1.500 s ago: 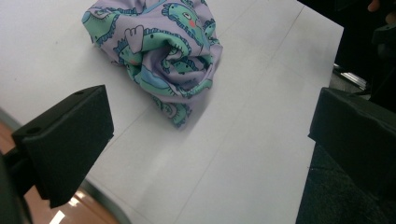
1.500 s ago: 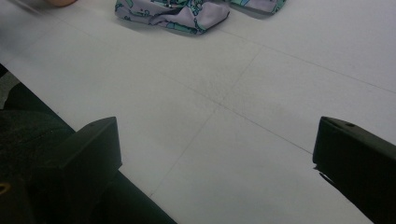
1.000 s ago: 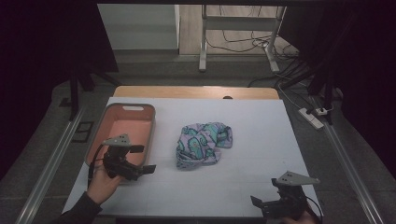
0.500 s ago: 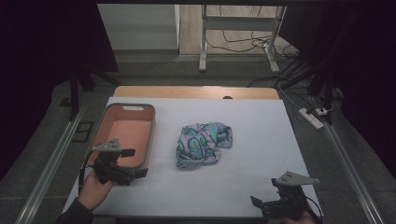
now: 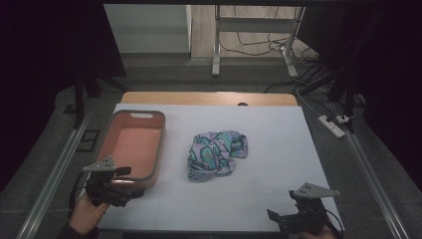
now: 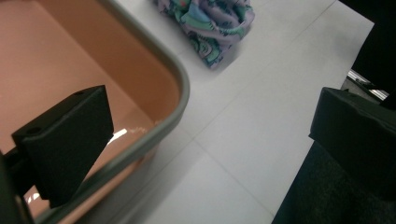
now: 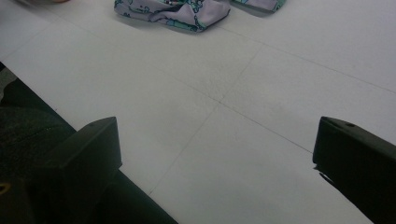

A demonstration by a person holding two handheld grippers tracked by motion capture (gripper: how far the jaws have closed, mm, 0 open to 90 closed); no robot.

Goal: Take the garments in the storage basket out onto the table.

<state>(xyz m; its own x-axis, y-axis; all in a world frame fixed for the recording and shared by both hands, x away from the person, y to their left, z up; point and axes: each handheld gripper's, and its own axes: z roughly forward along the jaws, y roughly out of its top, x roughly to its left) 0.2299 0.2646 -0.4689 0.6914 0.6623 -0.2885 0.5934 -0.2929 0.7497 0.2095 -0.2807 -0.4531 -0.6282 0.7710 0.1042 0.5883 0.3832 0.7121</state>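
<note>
While both grippers gape | left gripper [image 5: 130, 190] straddles near rim of salmon-pink plastic tub [image 5: 161, 144] | right gripper [image 5: 274, 219] at table's near right edge | crumpled turquoise-lilac patterned cloth [image 5: 216, 154] mid-table, beside tub

Lab recording bay, black curtains [image 5: 45, 45], floor cables [image 5: 259, 47], power strip [image 5: 334, 124]

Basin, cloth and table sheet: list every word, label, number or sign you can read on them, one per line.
None can be read.
Pink basin: plain walls and grey rim, no lettering.
Crumpled cloth: a teal and purple pattern of shapes, no words.
White table sheet: thin grid lines alone.
Left gripper and right gripper: black parts, no label legible.
</note>
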